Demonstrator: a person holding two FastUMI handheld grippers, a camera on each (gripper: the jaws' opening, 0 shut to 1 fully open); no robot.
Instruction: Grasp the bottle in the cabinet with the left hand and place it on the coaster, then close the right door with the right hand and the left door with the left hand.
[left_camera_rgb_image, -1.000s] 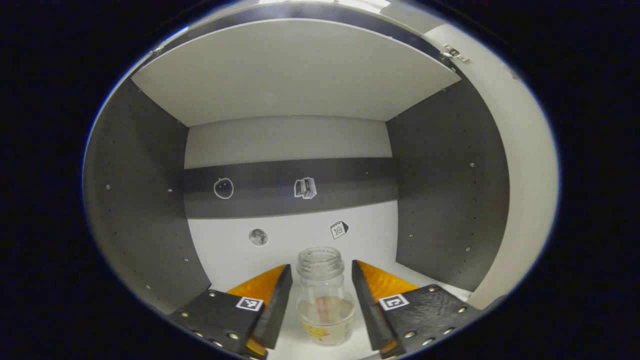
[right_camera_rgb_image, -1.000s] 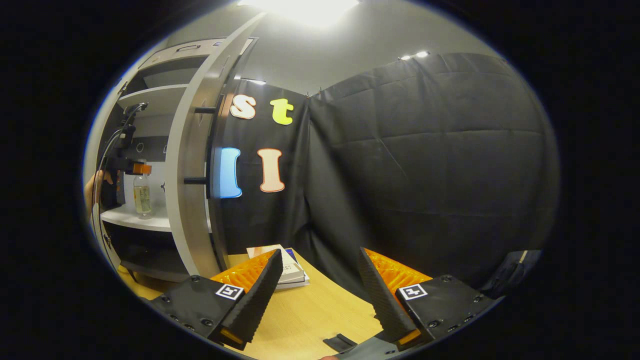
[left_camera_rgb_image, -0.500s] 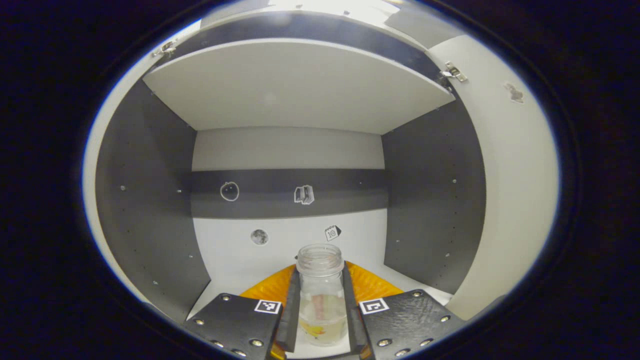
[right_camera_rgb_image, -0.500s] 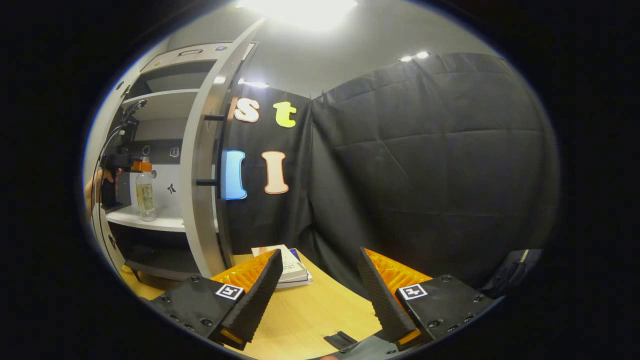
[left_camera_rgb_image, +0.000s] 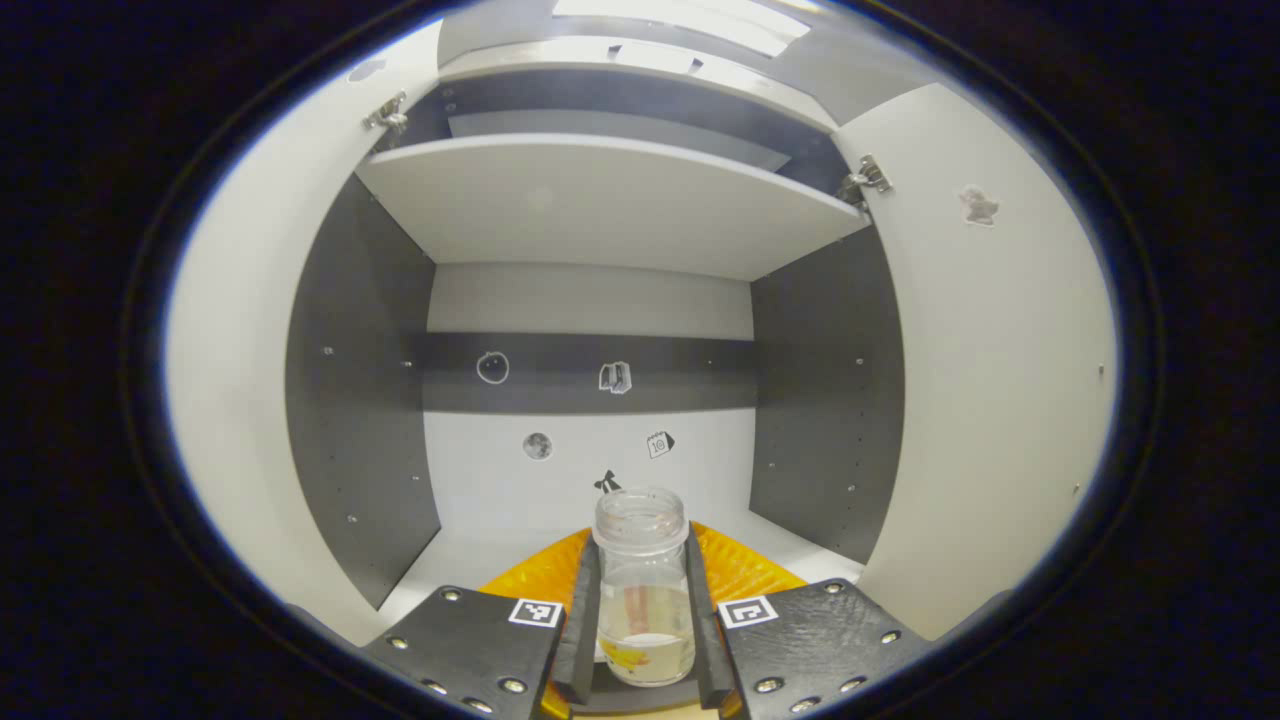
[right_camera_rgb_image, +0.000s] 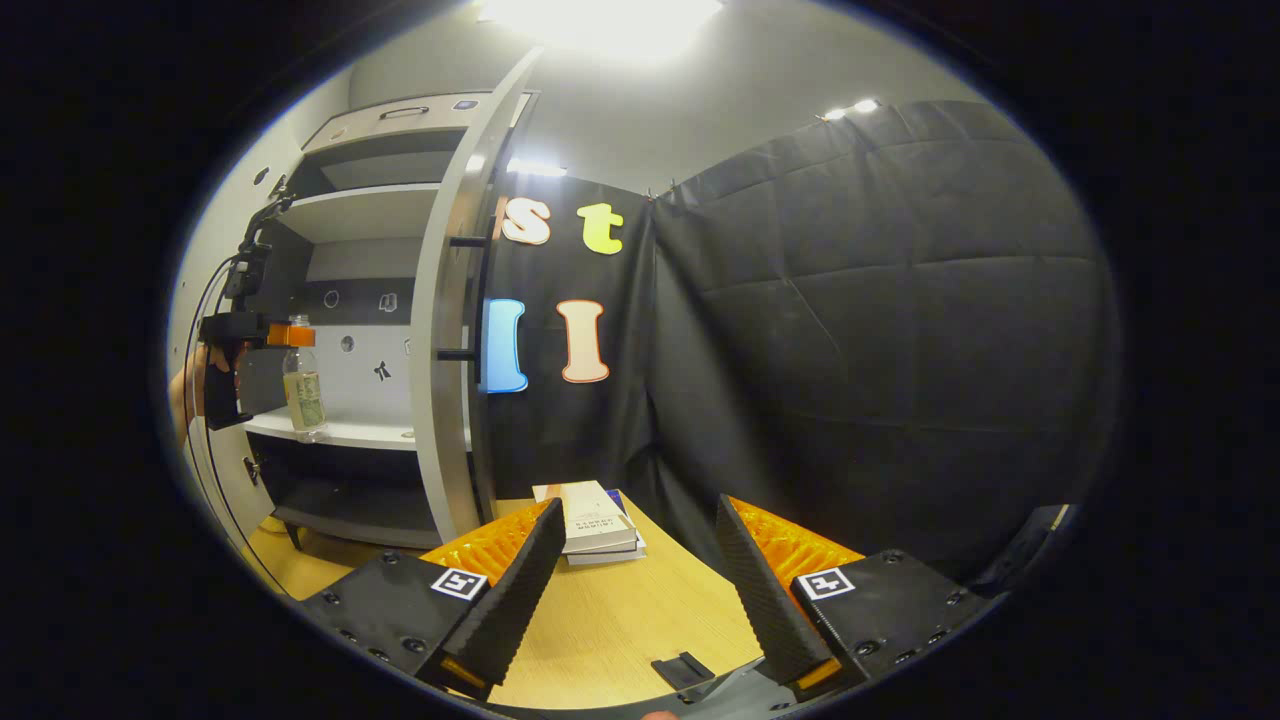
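Observation:
A clear uncapped bottle (left_camera_rgb_image: 642, 590) with a little pale liquid stands upright between the fingers of my left gripper (left_camera_rgb_image: 642, 640), which is shut on it at the front of the cabinet shelf (left_camera_rgb_image: 470, 560). From the right gripper view the same bottle (right_camera_rgb_image: 302, 392) hangs at the shelf's front edge, held by the left gripper (right_camera_rgb_image: 262, 335) with a hand behind it. My right gripper (right_camera_rgb_image: 632, 590) is open over the wooden table (right_camera_rgb_image: 610, 625), holding nothing. The right door (right_camera_rgb_image: 448, 330) stands open edge-on; the left door (left_camera_rgb_image: 240, 400) is open too.
A stack of books (right_camera_rgb_image: 595, 522) lies on the table by the foot of the right door. A small dark piece (right_camera_rgb_image: 685, 668) sits on the table near my right gripper. An upper shelf (left_camera_rgb_image: 600, 200) spans the cabinet above the bottle.
My left gripper closed on the bottle, then drew back out toward the cabinet's front with it. The right gripper shifted slightly and stayed open.

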